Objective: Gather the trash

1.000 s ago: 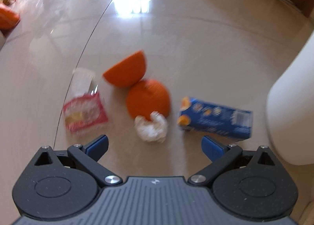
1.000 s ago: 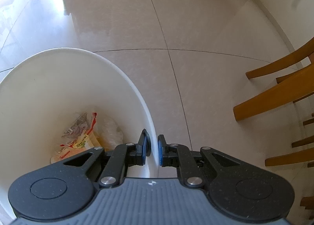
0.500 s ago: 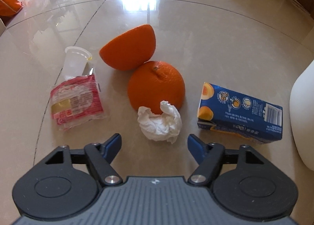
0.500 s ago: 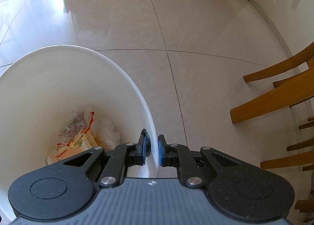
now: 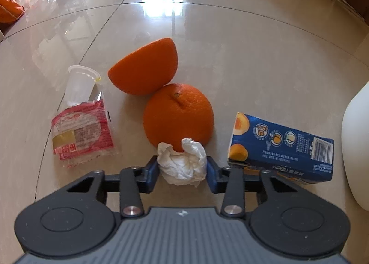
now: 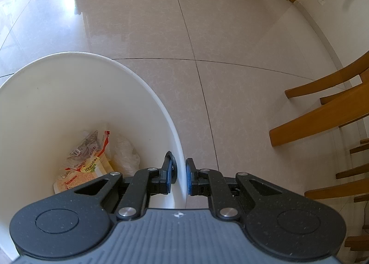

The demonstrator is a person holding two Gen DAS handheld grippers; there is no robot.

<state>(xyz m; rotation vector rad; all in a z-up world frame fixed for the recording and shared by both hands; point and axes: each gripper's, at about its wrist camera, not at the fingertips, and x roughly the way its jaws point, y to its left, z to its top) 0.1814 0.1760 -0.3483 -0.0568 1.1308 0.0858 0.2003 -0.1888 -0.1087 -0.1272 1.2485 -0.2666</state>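
Note:
A crumpled white tissue [image 5: 182, 165] lies on the tiled floor, right in front of an orange half [image 5: 177, 113]. My left gripper [image 5: 182, 169] points down at it and its jaws are closing, with the blue pads meeting the tissue on both sides. In the right wrist view my right gripper [image 6: 179, 176] is shut on the rim of a white bin [image 6: 69, 93], one pad inside the wall and one outside. A printed wrapper [image 6: 85, 165] and a clear plastic bag [image 6: 125, 158] lie at the bin's bottom.
Around the tissue lie a second orange half [image 5: 144, 68], a blue juice carton [image 5: 281, 148], a red wrapper [image 5: 80, 133] and a clear plastic cup [image 5: 79, 84]. The bin's outer wall [image 5: 357, 148] stands at the right. Wooden chairs [image 6: 322, 112] stand right of the bin.
My left gripper has come down to the tissue and its jaws have gone from wide apart to against the tissue's sides. The right gripper and the bin have stayed put.

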